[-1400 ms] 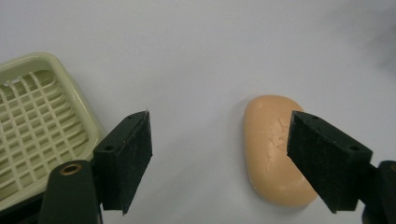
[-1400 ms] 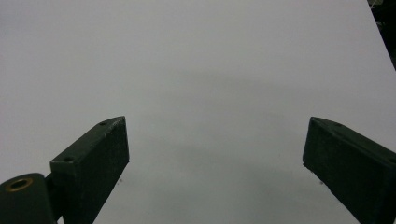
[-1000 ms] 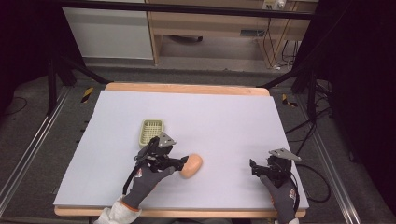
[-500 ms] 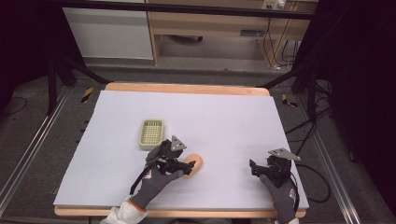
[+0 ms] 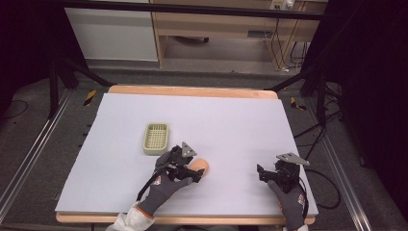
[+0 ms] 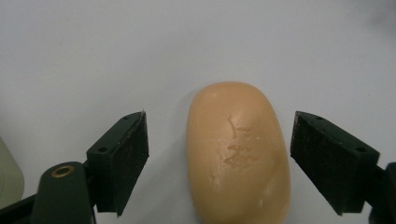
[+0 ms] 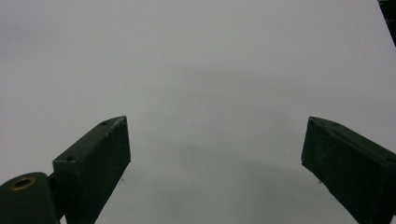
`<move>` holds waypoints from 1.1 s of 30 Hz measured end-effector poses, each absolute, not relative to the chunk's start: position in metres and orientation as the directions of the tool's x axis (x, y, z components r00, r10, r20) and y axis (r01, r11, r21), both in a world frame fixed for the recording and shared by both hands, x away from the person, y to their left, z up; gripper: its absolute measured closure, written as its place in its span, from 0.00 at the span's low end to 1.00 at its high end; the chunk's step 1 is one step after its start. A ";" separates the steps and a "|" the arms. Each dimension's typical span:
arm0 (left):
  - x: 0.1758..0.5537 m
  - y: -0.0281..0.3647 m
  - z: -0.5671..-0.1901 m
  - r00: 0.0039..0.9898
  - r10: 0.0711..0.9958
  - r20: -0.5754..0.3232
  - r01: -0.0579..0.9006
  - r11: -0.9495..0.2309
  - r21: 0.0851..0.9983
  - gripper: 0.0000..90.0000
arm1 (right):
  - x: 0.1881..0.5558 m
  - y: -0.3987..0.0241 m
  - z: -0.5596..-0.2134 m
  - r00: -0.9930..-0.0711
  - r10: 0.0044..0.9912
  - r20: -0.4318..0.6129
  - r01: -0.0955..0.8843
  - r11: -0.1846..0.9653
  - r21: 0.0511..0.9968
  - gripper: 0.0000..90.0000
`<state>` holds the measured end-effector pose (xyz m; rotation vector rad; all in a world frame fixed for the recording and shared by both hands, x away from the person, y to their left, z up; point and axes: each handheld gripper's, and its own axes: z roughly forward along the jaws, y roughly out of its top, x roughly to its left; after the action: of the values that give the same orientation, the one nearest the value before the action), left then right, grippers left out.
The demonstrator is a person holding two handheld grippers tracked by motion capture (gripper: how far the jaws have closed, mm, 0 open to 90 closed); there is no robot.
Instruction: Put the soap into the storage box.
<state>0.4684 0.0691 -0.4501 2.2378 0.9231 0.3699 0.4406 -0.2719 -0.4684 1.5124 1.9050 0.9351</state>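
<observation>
High view: the table (image 5: 231,120), covered by a pale sheet with a wooden edge showing at the far side, carries few things. A small green slotted dish (image 5: 156,138) sits left of centre. Nearer the person, just beside and to the right of that dish, the left gripper (image 5: 195,172) is lowered over a peach-coloured oval bar of soap (image 5: 202,166), which lies flat on the sheet. The right gripper (image 5: 263,173) rests well apart at the near right, pointing left over bare sheet.

In the left gripper view the soap (image 6: 238,151) lies straight ahead between the two black jaws, with a gap of sheet on each side, so the left gripper (image 6: 219,161) is spread wide and grips nothing yet. The bar's long axis runs along the gripper's line of sight, away from the camera, so the jaws face its two long flanks; closing them would pinch it across its narrow width. It sits slightly nearer the right-hand jaw than the left-hand one. The left hand is by far the nearer to it.

In the right gripper view the right gripper (image 7: 215,149) is likewise spread wide with nothing between its jaws.

The soap's top face bears shallow embossed marks, too worn to read. No other writing is legible.
</observation>
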 end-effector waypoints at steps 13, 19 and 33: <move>0.471 0.058 -0.458 0.716 0.698 0.000 0.527 -0.540 0.656 0.21 | 0.441 -0.271 -0.469 -0.231 0.973 0.006 0.611 0.140 0.779 0.09; 0.473 0.058 -0.461 0.718 0.696 0.004 0.536 -0.556 0.635 0.21 | 0.441 -0.271 -0.469 -0.235 0.972 0.006 0.610 0.142 0.779 0.09; 0.474 0.055 -0.468 0.726 0.688 -0.002 0.549 -0.578 0.604 0.27 | 0.442 -0.271 -0.469 -0.234 0.972 0.007 0.617 0.143 0.774 0.09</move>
<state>0.4744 0.0551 -0.4680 2.3410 0.9336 0.3110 0.4418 -0.2708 -0.4694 1.5155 1.9178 0.9157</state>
